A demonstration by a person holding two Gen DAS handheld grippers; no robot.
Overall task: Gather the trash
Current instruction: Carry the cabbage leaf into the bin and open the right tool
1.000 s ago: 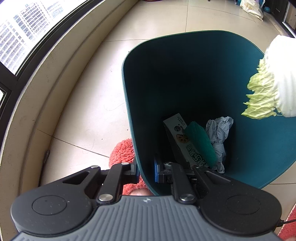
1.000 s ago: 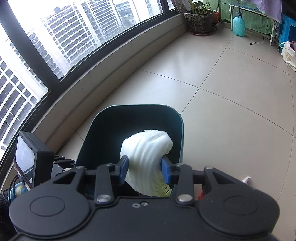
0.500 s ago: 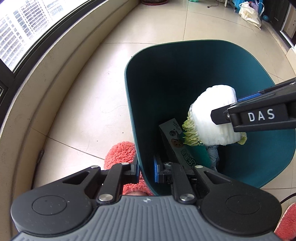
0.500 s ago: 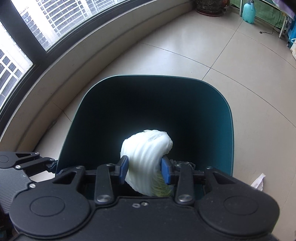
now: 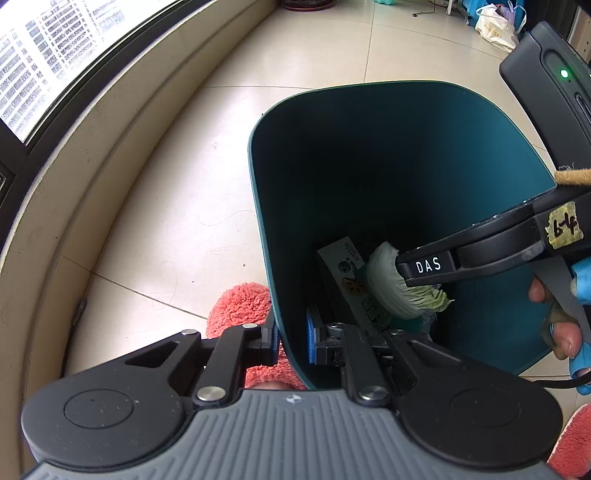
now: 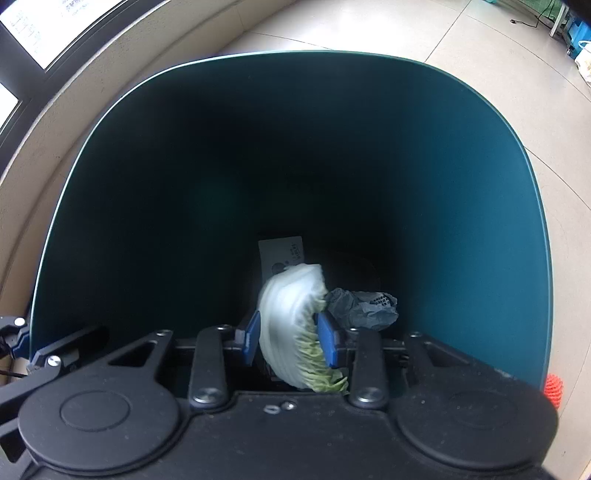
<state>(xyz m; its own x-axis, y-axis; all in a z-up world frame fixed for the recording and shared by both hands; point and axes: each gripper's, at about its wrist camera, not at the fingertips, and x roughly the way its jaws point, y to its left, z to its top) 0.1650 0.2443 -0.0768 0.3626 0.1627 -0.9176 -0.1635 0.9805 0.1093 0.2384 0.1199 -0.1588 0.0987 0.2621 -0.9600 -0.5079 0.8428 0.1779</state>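
A dark teal trash bin [image 5: 388, 110] [image 6: 498, 240] stands on the tiled floor. My left gripper [image 5: 291, 336] is shut on the bin's near wall, one pad outside and one inside. My right gripper [image 6: 290, 339] reaches deep into the bin, shut on a pale cabbage piece [image 6: 291, 317] [image 5: 388, 291] with green frilly edges. Below it in the bin lie a printed carton [image 5: 343, 258] [image 6: 282, 251] and crumpled grey paper [image 6: 364, 304]. In the left wrist view the right gripper's black finger marked DAS [image 5: 428, 266] covers part of the cabbage.
A curved window ledge [image 5: 92, 155] runs along the left. A red fluffy slipper [image 5: 240, 306] sits beside the bin by my left gripper. A person's fingers [image 5: 561, 332] hold the right gripper's handle. A white bag [image 5: 495, 26] lies far back on the floor.
The right gripper has sunk with the cabbage piece from above the bin's rim to deep inside the bin. The left gripper has stayed clamped on the bin wall.
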